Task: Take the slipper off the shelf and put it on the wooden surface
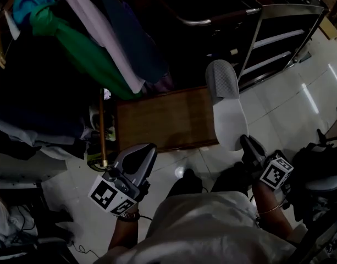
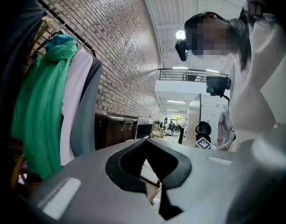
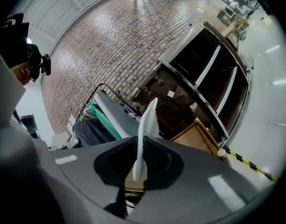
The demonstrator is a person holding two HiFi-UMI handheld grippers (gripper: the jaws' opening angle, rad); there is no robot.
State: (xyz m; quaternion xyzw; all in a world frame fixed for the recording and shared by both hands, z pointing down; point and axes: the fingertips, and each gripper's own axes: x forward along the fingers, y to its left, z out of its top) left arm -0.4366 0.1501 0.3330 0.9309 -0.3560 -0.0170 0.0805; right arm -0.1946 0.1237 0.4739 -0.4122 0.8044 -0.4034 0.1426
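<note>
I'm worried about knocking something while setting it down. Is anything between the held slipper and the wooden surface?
Nothing visible does. The slipper, pinched in the right gripper, hangs at the right edge of the wooden surface, whose top is bare.

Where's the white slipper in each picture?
Head view: white fabric slipper right of centre, held in the right claw.
Left gripper view: not in it.
Right gripper view: centre, edge-on, pinched between the jaws.
Shared landmark: the hanging green garment, in all three.

Wooden surface [image 1: 163, 120] on tiled floor [image 1: 292, 106]
</note>
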